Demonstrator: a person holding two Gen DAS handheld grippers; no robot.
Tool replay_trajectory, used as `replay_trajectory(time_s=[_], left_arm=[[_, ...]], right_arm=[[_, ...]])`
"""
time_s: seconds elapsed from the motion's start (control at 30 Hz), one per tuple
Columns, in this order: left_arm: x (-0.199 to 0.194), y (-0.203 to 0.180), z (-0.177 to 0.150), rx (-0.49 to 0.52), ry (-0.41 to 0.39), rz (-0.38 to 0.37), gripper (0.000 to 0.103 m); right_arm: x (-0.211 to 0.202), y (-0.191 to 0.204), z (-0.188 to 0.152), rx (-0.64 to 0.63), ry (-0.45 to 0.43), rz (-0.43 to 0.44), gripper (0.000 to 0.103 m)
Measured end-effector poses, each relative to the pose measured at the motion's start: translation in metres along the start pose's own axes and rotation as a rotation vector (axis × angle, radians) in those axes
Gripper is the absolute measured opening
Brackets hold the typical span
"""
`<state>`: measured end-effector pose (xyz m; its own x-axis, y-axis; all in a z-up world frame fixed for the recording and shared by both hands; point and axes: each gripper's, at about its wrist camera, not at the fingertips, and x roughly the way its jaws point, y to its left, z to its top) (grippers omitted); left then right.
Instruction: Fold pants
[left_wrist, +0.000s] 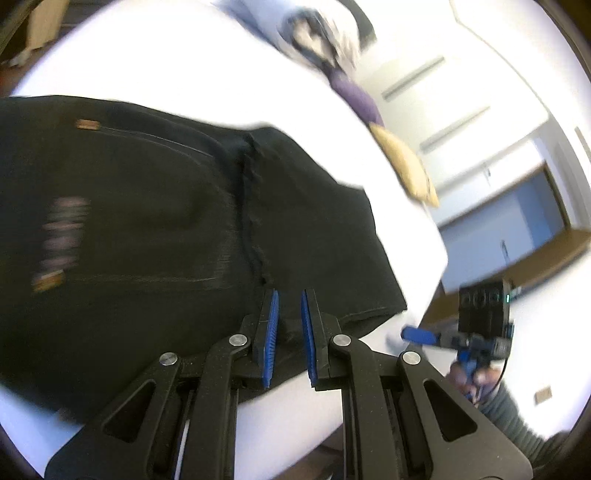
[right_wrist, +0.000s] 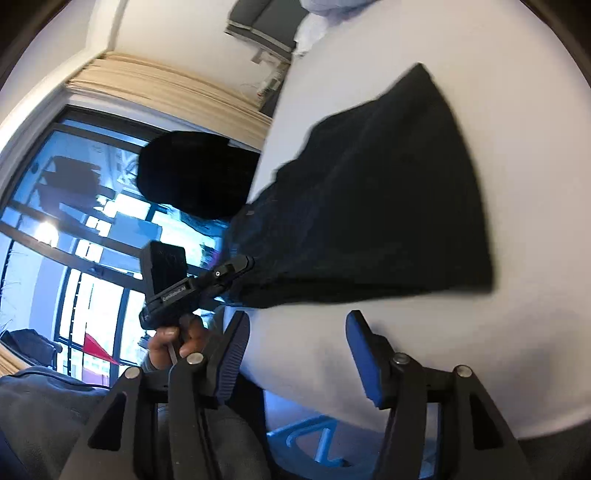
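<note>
Black pants (left_wrist: 147, 221) lie spread on a white bed (left_wrist: 166, 55), with a seam running down their middle. My left gripper (left_wrist: 289, 306) is shut on a fold of the pants' near edge, dark cloth pinched between its blue pads. The right wrist view shows that same left gripper (right_wrist: 240, 264), held by a hand, lifting a corner of the pants (right_wrist: 388, 203) off the bed (right_wrist: 406, 350). My right gripper (right_wrist: 297, 321) stands open over bare sheet just short of the pants, nothing between its fingers. It also shows at the bed's right edge as the right gripper (left_wrist: 417, 336).
A patterned pillow (left_wrist: 321, 33), a purple cushion (left_wrist: 354, 96) and a tan cushion (left_wrist: 406, 166) line the bed's far side. White cupboard doors (left_wrist: 461, 92) stand beyond. A large window (right_wrist: 74, 221) is at the left. A blue frame (right_wrist: 314, 435) sits below the bed's edge.
</note>
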<state>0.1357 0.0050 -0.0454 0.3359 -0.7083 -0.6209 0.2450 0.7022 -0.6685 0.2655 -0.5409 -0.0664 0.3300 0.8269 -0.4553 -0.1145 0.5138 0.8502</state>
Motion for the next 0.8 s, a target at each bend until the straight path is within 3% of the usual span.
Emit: replay_trajectory(time_s=[0.07,0.13,0.17,0.2,0.23,0.27,0.33,0.47,0.8], left_arm=[[-0.03,0.016,-0.008,-0.056,-0.064,0.024,0.012],[-0.066,0.034,-0.018,-0.11,-0.141,0.049,0.02],[-0.08,0.042,-0.023,-0.135,-0.174,0.059,0.04],[-0.093,0.051,-0.028,-0.163,-0.208,0.065,0.082],[-0.106,0.06,-0.034,-0.198,-0.254,0.078,0.098],[-0.124,0.072,-0.043,-0.254,-0.346,0.093,0.103],[-0.141,0.093,-0.051,-0.338,-0.412,0.082,0.103],[-0.146,0.134,-0.056,-0.517,-0.408,-0.002,0.103],[-0.128,0.176,-0.05,-0.566,-0.391,-0.051,0.101]], right_arm=[[0.006,0.012,-0.001,-0.004,-0.035,0.023,0.059],[0.017,0.025,0.004,-0.006,-0.063,0.06,0.061],[0.023,0.03,0.007,-0.007,-0.068,0.072,0.062],[0.03,0.036,0.01,-0.01,-0.073,0.086,0.062],[0.034,0.039,0.012,-0.011,-0.074,0.097,0.062],[0.043,0.046,0.016,-0.012,-0.077,0.12,0.063],[0.058,0.06,0.019,-0.019,-0.076,0.142,0.063],[0.082,0.074,0.013,-0.035,-0.049,0.17,0.063],[0.093,0.066,-0.006,-0.003,-0.003,0.153,0.063]])
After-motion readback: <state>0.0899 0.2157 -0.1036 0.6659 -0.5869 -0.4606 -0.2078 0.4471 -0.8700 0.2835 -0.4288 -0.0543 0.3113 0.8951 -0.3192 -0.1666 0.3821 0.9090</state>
